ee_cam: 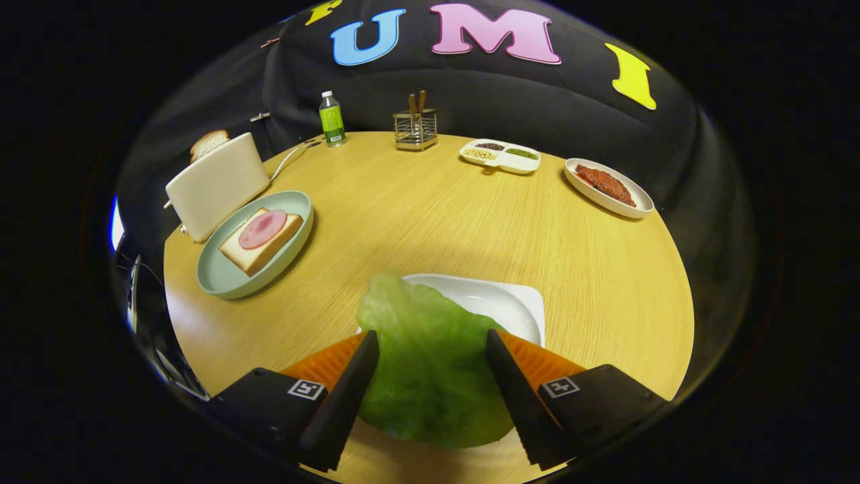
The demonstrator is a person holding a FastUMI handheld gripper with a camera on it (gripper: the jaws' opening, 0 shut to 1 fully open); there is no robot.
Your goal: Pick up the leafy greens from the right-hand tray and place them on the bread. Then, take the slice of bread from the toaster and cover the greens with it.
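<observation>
- Between my hand-held gripper's [430,366] fingers, a lettuce leaf [430,376] sits clamped, hiding part of the white tray [510,302] beyond.
- Bread [208,143] pokes half-hidden from the toaster [216,185].

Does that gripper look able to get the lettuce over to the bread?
Probably yes. The gripper holds the lettuce between its fingers, and only bare table lies before the bread.
</observation>
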